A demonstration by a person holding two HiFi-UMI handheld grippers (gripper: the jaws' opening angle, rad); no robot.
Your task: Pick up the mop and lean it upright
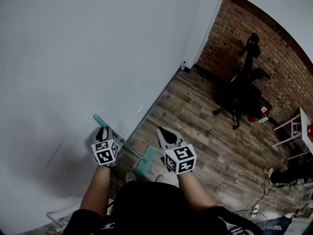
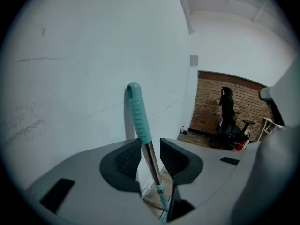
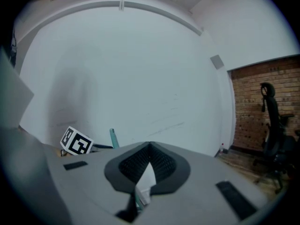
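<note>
The mop stands nearly upright against the white wall (image 1: 73, 58). Its teal grip (image 1: 98, 119) is at the top and its teal head (image 1: 145, 160) rests on the wood floor by the person's feet. My left gripper (image 1: 104, 131) is around the pole just below the grip. In the left gripper view the metal pole (image 2: 151, 158) runs between the pads, against the left one, with a small gap to the right one, so the left gripper (image 2: 150, 146) is open. My right gripper (image 1: 165, 132) hovers right of the mop, shut and empty (image 3: 149, 148).
A black office chair (image 1: 242, 94) stands by the brick wall (image 1: 264, 53) at the far right. A small bottle (image 1: 183, 66) sits where the white wall ends. A white rack (image 1: 293, 126) and floor cables (image 1: 254, 207) lie to the right.
</note>
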